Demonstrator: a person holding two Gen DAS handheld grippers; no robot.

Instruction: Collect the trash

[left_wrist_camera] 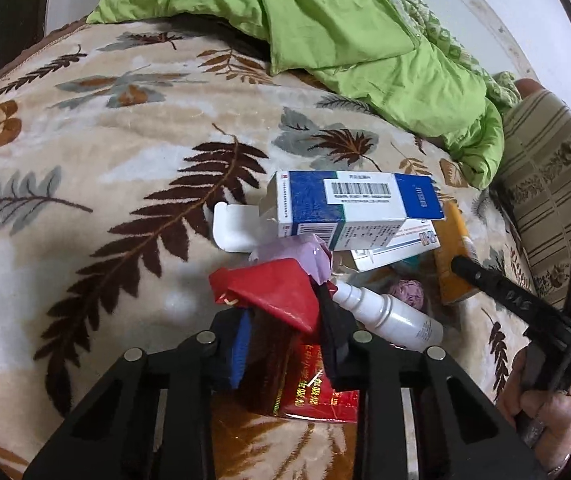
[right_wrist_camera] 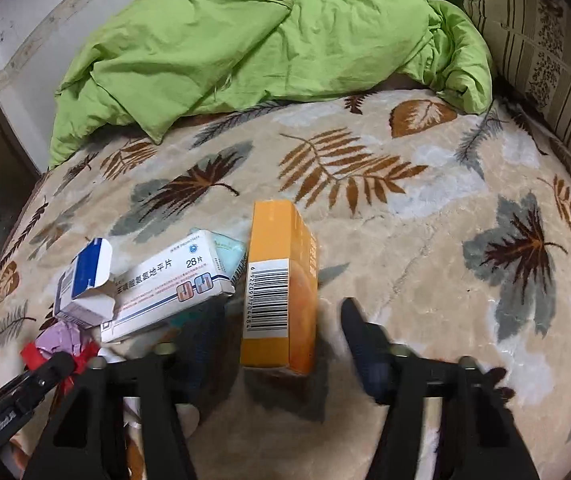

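Observation:
A pile of trash lies on a leaf-patterned blanket (left_wrist_camera: 105,184). My left gripper (left_wrist_camera: 285,320) is shut on a red carton (left_wrist_camera: 277,292) with gold lettering, one finger on each side. Beyond it are crumpled pink paper (left_wrist_camera: 289,252), a white spray bottle (left_wrist_camera: 385,312), a blue-and-white box (left_wrist_camera: 349,204) and a white pill box (right_wrist_camera: 173,280). In the right wrist view an orange box (right_wrist_camera: 281,280) with a barcode stands between the fingers of my right gripper (right_wrist_camera: 277,308). The fingers are blurred. A gap shows on each side of the box, so the gripper is open.
A rumpled green quilt (right_wrist_camera: 245,48) fills the back of the bed. A striped pillow (right_wrist_camera: 533,52) lies at the right. A person's hand (left_wrist_camera: 541,400) holds the right gripper's handle at the edge of the left wrist view. The bed's dark edge runs along the left.

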